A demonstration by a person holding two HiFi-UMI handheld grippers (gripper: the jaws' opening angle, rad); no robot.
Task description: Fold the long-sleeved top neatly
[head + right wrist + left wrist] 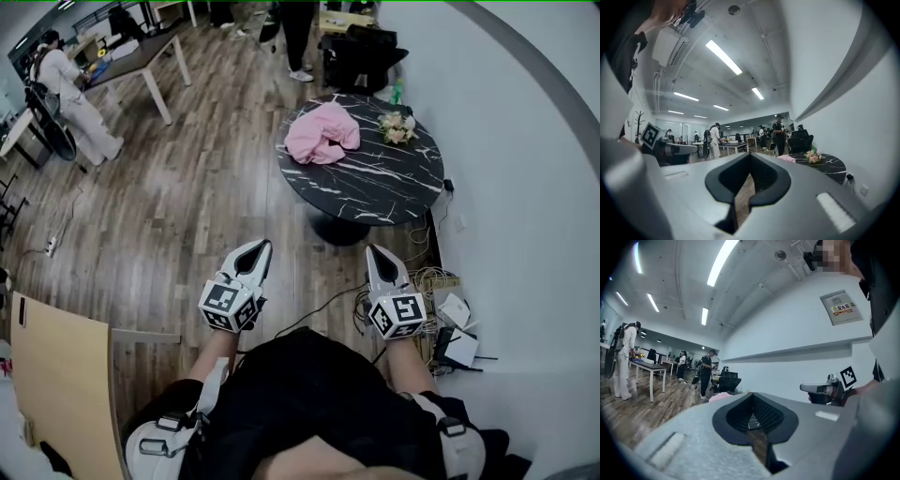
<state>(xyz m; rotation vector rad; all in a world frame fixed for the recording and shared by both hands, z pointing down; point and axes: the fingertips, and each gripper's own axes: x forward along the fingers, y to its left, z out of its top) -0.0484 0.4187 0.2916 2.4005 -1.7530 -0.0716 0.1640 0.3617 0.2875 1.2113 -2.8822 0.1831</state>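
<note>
A pink long-sleeved top (322, 132) lies crumpled on the far left part of a round black marble table (375, 183). It also shows small in the right gripper view, pink top (787, 159), and in the left gripper view, pink top (717, 397). Both grippers hang level in front of the person, well short of the table. My left gripper (262, 247) is shut with nothing in it. My right gripper (374, 251) is shut and empty too. In the left gripper view the right gripper's marker cube (849, 377) shows at the right.
A small flower bunch (397, 127) stands on the table beside the top. Cables and white boxes (450, 323) lie by the white wall at the right. A wooden board (56, 375) stands at the near left. People (75, 94) work at desks far behind.
</note>
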